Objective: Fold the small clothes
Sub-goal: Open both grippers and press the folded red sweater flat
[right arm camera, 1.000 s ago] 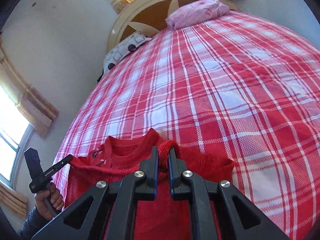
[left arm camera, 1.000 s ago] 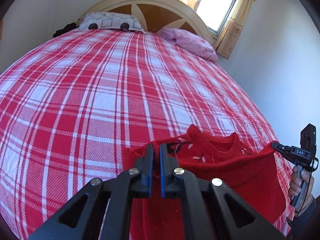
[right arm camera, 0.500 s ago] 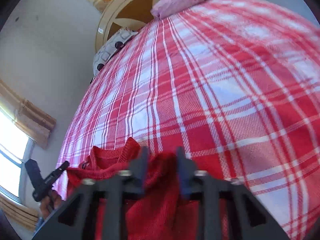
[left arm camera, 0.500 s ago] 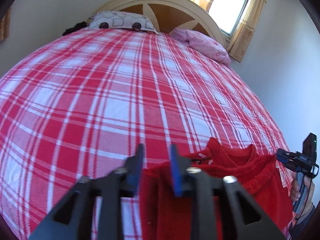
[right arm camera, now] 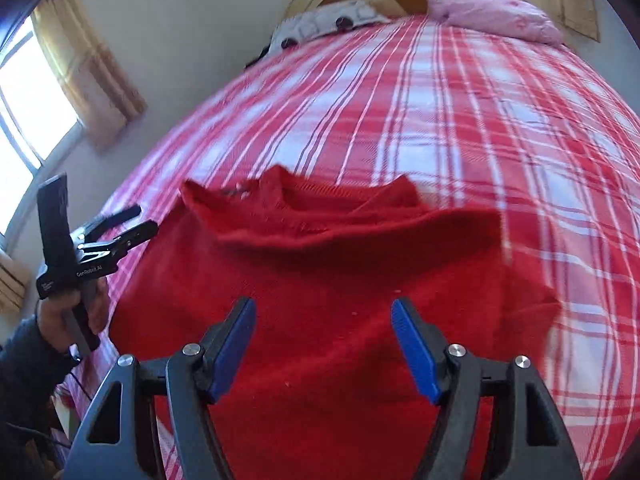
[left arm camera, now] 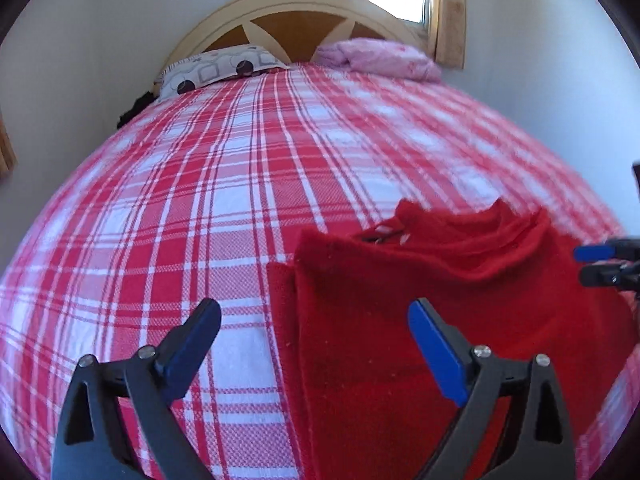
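Left gripper (left arm camera: 314, 320): black frame, blue-padded jaws spread wide, holding nothing. Red knitted sweater (left arm camera: 420, 320): lies flat on red-and-white plaid bedspread (left arm camera: 200, 200), neckline toward the arched wooden headboard (left arm camera: 296, 20). Right gripper (left arm camera: 592, 264): tips at the sweater's right edge. Patterned grey pillow (left arm camera: 216, 68); pink pillow (left arm camera: 380, 56).

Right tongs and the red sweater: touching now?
Apart. The right wrist view shows the right tongs open wide, with nothing between the jaws, above the red sweater lying on the plaid bedspread.
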Available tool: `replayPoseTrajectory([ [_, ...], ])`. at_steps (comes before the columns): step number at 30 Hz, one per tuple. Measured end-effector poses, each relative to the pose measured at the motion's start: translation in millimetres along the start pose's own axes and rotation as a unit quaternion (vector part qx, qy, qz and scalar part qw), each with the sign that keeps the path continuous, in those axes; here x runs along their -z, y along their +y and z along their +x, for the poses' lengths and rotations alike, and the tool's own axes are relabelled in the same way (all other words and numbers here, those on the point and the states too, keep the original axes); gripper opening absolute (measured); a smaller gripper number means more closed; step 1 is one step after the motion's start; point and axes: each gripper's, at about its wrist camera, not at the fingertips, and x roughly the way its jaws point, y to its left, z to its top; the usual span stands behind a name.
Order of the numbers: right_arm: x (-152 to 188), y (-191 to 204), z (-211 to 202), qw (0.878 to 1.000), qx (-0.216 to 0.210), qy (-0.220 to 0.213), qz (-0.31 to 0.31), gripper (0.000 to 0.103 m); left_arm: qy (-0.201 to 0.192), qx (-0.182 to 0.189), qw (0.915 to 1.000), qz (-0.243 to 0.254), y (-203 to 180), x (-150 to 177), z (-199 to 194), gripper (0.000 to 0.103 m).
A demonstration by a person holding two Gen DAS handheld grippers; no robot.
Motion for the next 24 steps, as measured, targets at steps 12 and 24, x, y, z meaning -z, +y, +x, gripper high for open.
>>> replayPoseTrajectory([
  [12, -38.1, -53.2, 41.2, 0.989, 0.084, -0.002, 0.123, 0.071, 0.035, -0.080, 0.9959, -0.025, 19.5, -13.3, 49.2, 0.098],
  [24, -32.4, -0.7, 29.5, 0.995, 0.086, 0.002, 0.060, 0.071, 0.015, -0.110, 0.9938, 0.001, -5.2, -20.8, 18.9, 0.101],
])
